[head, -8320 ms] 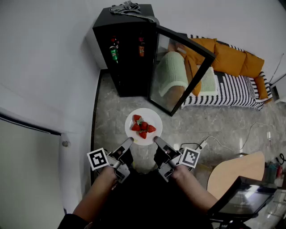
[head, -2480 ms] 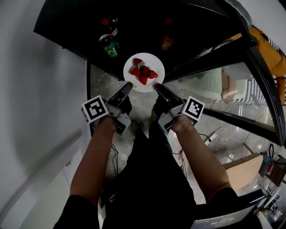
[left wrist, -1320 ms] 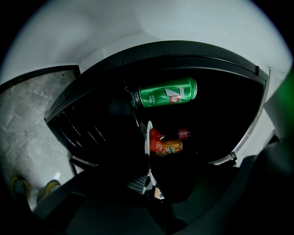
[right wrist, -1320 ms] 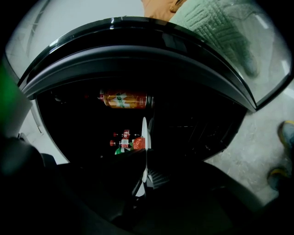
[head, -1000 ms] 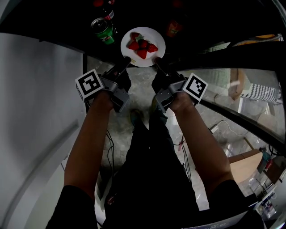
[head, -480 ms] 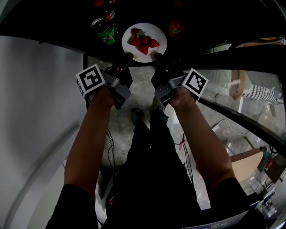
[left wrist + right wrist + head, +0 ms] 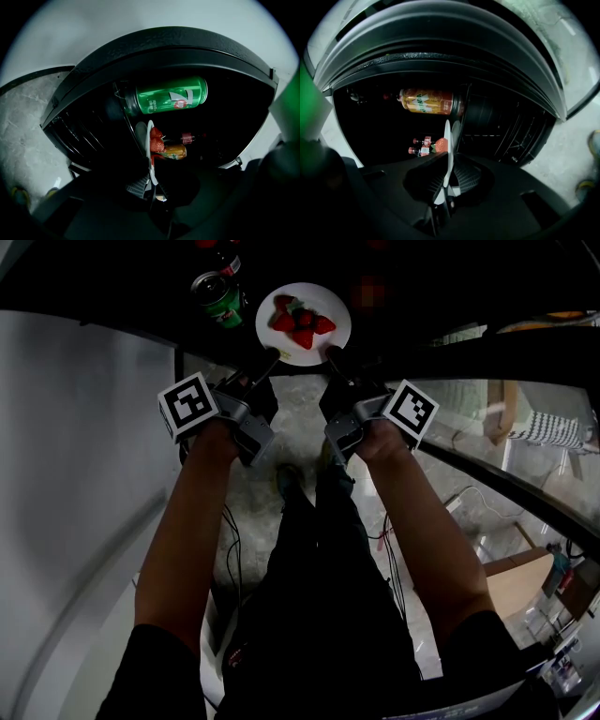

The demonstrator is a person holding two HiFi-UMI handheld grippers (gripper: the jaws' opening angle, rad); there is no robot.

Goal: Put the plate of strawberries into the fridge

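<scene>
We pushed the round white strawberry plate (image 7: 339, 326), clamped by left gripper (image 7: 273, 354) and right gripper (image 7: 330, 352), farther past the black fridge's (image 7: 141, 277) front edge (nearly shelved).

Glossy white plate (image 7: 319, 298), shiny metal can (image 7: 217, 299), matt black fridge (image 7: 164, 42), polished stone floor (image 7: 298, 432)

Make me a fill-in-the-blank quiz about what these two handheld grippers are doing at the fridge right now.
The left gripper and right gripper are both shut on a white ____. It carries red ____. The can to its left in the head view is coloured ____.
Missing words: plate, strawberries, green.
</scene>
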